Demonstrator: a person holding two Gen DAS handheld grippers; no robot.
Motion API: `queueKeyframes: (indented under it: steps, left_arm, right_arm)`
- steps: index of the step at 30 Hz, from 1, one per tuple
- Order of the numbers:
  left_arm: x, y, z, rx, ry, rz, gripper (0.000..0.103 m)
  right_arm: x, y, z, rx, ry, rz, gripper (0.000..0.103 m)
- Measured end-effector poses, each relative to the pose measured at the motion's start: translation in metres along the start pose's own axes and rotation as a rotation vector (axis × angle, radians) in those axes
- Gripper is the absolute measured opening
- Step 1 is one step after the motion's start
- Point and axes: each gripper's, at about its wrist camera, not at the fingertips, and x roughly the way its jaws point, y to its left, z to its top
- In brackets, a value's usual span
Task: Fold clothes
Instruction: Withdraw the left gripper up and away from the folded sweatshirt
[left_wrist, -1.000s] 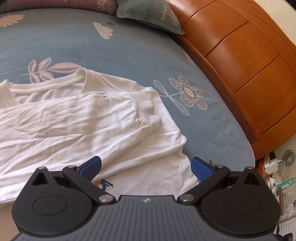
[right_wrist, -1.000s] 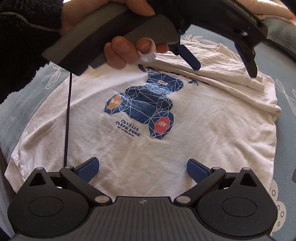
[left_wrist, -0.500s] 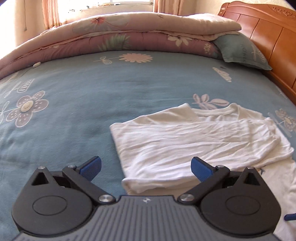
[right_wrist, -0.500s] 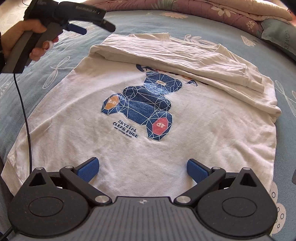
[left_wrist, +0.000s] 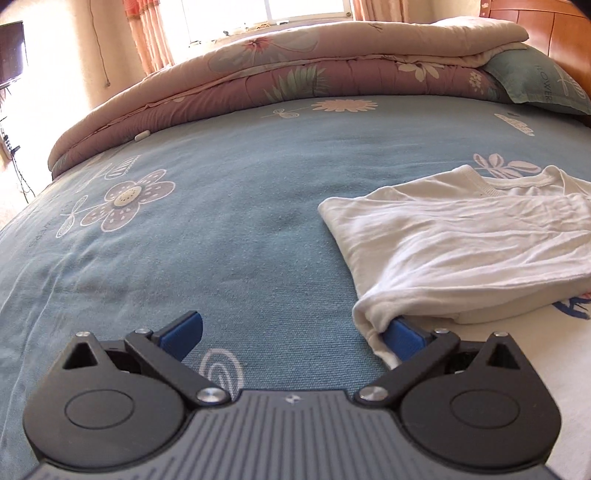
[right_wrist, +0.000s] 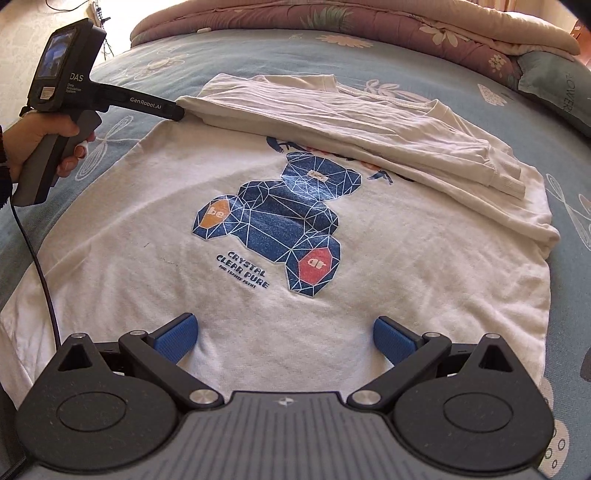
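A white long-sleeved shirt with a blue bear print lies flat on the blue bed. Its sleeves and upper part are folded across the chest. In the left wrist view, the fold's near corner drapes over the right fingertip of my left gripper, which is open and low on the bedspread. The right wrist view shows that same gripper, in a hand, at the fold's left corner. My right gripper hovers open over the shirt's hem, holding nothing.
A folded pink quilt lies along the far side of the bed, with a blue-green pillow and a wooden headboard at the right. The left gripper's cable trails over the shirt's left edge. Bare bedspread spreads left of the shirt.
My left gripper swung left from above the folded sleeves and dropped to the fold's left corner, where cloth now lies over its right fingertip. My right gripper has barely moved.
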Motion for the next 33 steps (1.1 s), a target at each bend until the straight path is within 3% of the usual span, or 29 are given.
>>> queueKeyframes:
  steps: [3,8,9,12,16,19,25,28,31,33]
  left_arm:
    - [-0.007,0.008,-0.012,-0.055,-0.011,0.005,0.103]
    - [-0.028,0.035,0.002,-0.180,-0.040,-0.125,0.101]
    - [-0.032,0.040,0.006,-0.208,-0.048,-0.164,0.101]
    - [-0.029,0.044,0.032,-0.313,-0.065,-0.378,0.102]
    - [0.003,0.030,0.059,-0.380,0.015,-0.543,0.101]
    - [0.026,0.025,0.057,-0.416,0.128,-0.597,0.100]
    - [0.013,0.041,0.025,-0.426,0.209,-0.655,0.100]
    - [0.001,0.050,0.030,-0.412,0.159,-0.627,0.100]
    - [-0.001,0.053,0.049,-0.447,0.085,-0.672,0.100]
    - [0.005,0.043,0.060,-0.445,0.078,-0.695,0.100]
  right_arm:
    - [-0.001,-0.001,0.000,0.000,-0.001,0.002,0.103]
    - [-0.001,0.000,0.000,-0.004,-0.002,0.000,0.103]
    - [-0.001,0.001,0.000,-0.004,-0.002,-0.001,0.103]
    - [-0.001,0.001,0.000,-0.003,-0.002,-0.002,0.103]
    - [0.000,0.001,0.000,-0.003,-0.003,-0.001,0.103]
    - [0.000,0.001,0.000,-0.004,-0.003,0.001,0.103]
    - [-0.001,0.001,0.000,-0.007,-0.001,0.004,0.103]
    - [-0.001,0.002,0.000,-0.006,-0.002,0.000,0.103]
    - [0.000,0.002,0.000,-0.006,-0.007,-0.004,0.103]
    - [0.001,0.002,-0.001,-0.007,-0.011,-0.006,0.103]
